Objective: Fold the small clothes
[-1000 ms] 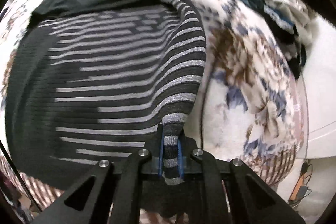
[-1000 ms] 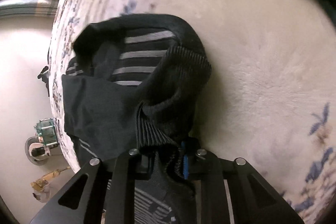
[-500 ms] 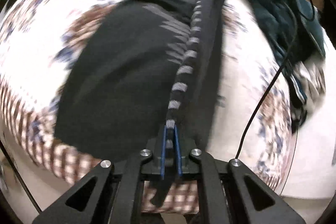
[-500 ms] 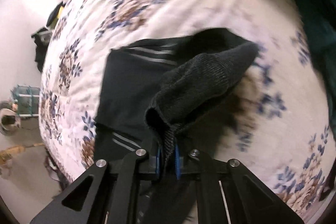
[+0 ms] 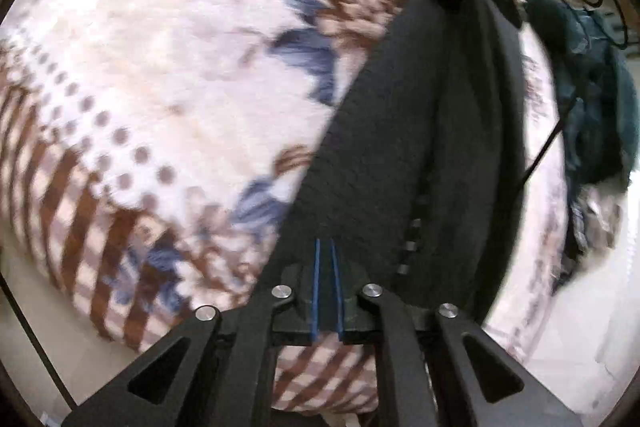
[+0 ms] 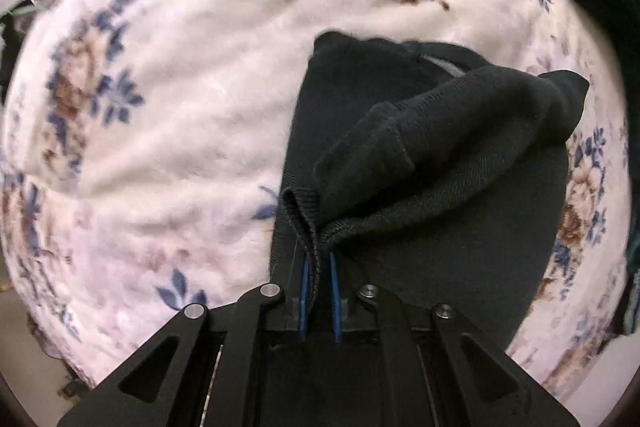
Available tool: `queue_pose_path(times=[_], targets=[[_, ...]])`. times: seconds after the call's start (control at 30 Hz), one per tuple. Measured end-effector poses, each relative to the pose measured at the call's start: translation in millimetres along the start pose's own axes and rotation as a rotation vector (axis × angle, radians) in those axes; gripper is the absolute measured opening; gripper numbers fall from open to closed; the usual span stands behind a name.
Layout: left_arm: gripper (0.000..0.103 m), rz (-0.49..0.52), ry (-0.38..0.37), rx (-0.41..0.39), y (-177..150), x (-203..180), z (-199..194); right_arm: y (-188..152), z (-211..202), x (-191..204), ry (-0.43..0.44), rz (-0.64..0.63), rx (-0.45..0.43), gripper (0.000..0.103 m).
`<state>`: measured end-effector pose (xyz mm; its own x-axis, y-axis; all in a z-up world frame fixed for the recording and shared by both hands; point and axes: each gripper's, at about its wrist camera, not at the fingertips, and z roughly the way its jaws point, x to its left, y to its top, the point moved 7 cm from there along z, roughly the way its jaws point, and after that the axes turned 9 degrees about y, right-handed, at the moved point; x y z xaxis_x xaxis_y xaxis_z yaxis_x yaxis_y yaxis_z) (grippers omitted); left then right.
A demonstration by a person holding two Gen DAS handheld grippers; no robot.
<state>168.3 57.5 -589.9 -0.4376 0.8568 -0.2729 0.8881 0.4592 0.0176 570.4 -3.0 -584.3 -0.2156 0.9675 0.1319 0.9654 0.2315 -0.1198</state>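
Floral blanket (image 6: pixel 168 131), dark garment (image 6: pixel 440 155) pinched by right gripper (image 6: pixel 319 269), left gripper (image 5: pixel 326 259) low

Both my feeds are evenly lit by soft indoor light, bright on the pale floral fleece blanket (image 5: pixel 168 39) and nearly swallowing detail in the black knitted garment (image 6: pixel 448 155). My left wrist view smears with motion blur, strongest across the blanket's brown checks and the teal cloth heap (image 5: pixel 600 99) at the right. My right wrist view is sharper at the knit's ribbed edge, softer toward the rim. Fisheye bulge bends everything, and dark vignetting rings both frames.
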Motion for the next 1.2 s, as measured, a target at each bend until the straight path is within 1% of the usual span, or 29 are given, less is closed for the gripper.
queue_pose_path(times=[0.03, 0.07, 0.1, 0.13, 0.17, 0.2, 0.23, 0.27, 0.33, 0.37, 0.4, 0.43, 0.47, 0.5, 0.53, 0.6, 0.7, 0.73, 0.77, 0.8, 0.87, 0.93, 1.0, 1.07, 1.1, 1.13, 1.17, 1.2], targets=[[0.023, 0.019, -0.026, 0.014, 0, -7, 1, -1, 0, 0, -0.003, -0.004, 0.008, 0.018], [0.048, 0.034, -0.048, 0.022, 1, -12, 2, -5, -2, -1, 0.01, -0.001, 0.02, 0.024], [0.065, 0.052, -0.1, 0.032, 0, -23, 4, -14, -5, -2, 0.051, 0.006, 0.036, 0.039], [0.066, 0.067, -0.142, 0.04, -1, -34, 6, -21, -8, -2, 0.075, 0.011, 0.046, 0.058], [0.066, 0.08, -0.16, 0.048, 0, -41, 8, -32, -12, -5, 0.093, 0.013, 0.057, 0.066], [0.066, 0.105, -0.178, 0.064, -2, -53, 14, -43, -16, -9, 0.1, 0.009, 0.063, 0.071], [0.066, 0.136, -0.184, 0.085, -5, -66, 21, -56, -20, -13, 0.1, -0.005, 0.07, 0.071], [0.066, 0.158, -0.169, 0.099, -7, -75, 30, -70, -24, -18, 0.094, -0.024, 0.075, 0.071], [0.066, 0.192, -0.12, 0.122, -11, -92, 48, -99, -32, -30, 0.077, -0.063, 0.071, 0.071], [0.063, 0.201, -0.1, 0.124, -11, -97, 55, -113, -35, -37, 0.073, -0.076, 0.065, 0.071], [0.039, 0.215, -0.074, 0.109, -12, -102, 60, -127, -38, -45, 0.068, -0.085, 0.059, 0.071], [0.011, 0.237, -0.042, 0.071, -12, -107, 61, -141, -40, -55, 0.058, -0.091, 0.053, 0.071], [0.004, 0.256, -0.011, 0.057, -16, -110, 60, -155, -42, -66, 0.051, -0.089, 0.045, 0.071], [0.004, 0.265, 0.004, 0.047, -17, -112, 57, -167, -43, -75, 0.053, -0.082, 0.04, 0.071], [0.004, 0.255, 0.002, 0.032, -18, -110, 50, -175, -45, -83, 0.061, -0.075, 0.038, 0.071], [0.004, 0.238, 0.017, 0.008, -17, -103, 34, -192, -47, -101, 0.106, -0.032, 0.03, 0.071], [0.004, 0.211, 0.059, -0.028, -13, -75, 4, -203, -51, -115, 0.156, 0.006, 0.024, 0.071], [0.004, 0.194, 0.085, -0.054, -9, -63, -12, -205, -53, -119, 0.169, 0.013, 0.021, 0.071], [0.004, 0.191, 0.103, -0.06, -5, -55, -16, -206, -55, -122, 0.191, 0.014, 0.019, 0.071], [0.003, 0.19, 0.138, -0.067, 0, -47, -21, -207, -58, -123, 0.205, 0.011, 0.017, 0.071], [0.003, 0.187, 0.175, -0.074, 6, -31, -20, -200, -62, -116, 0.225, -0.008, 0.014, 0.071], [0.003, 0.174, 0.203, -0.054, 7, -22, -9, -189, -67, -105, 0.233, -0.037, -0.005, 0.071], [0.003, 0.157, 0.175, -0.021, 4, -17, 1, -166, -74, -94, 0.234, -0.063, -0.032, 0.071], [0.004, 0.127, 0.126, 0.018, 2, -18, 9, -141, -80, -85, 0.238, -0.065, -0.049, 0.071], [0.005, 0.11, 0.091, 0.033, 1, -21, 11, -124, -82, -80, 0.248, -0.06, -0.06, 0.071], [0.008, 0.088, 0.047, 0.046, 0, -24, 14, -109, -84, -77, 0.257, -0.048, -0.066, 0.071], [0.02, 0.079, 0.026, 0.046, 0, -27, 14, -94, -84, -75, 0.264, -0.031, -0.069, 0.071], [0.043, 0.078, -0.002, 0.042, 0, -32, 16, -76, -83, -73, 0.277, -0.002, -0.071, 0.071]])
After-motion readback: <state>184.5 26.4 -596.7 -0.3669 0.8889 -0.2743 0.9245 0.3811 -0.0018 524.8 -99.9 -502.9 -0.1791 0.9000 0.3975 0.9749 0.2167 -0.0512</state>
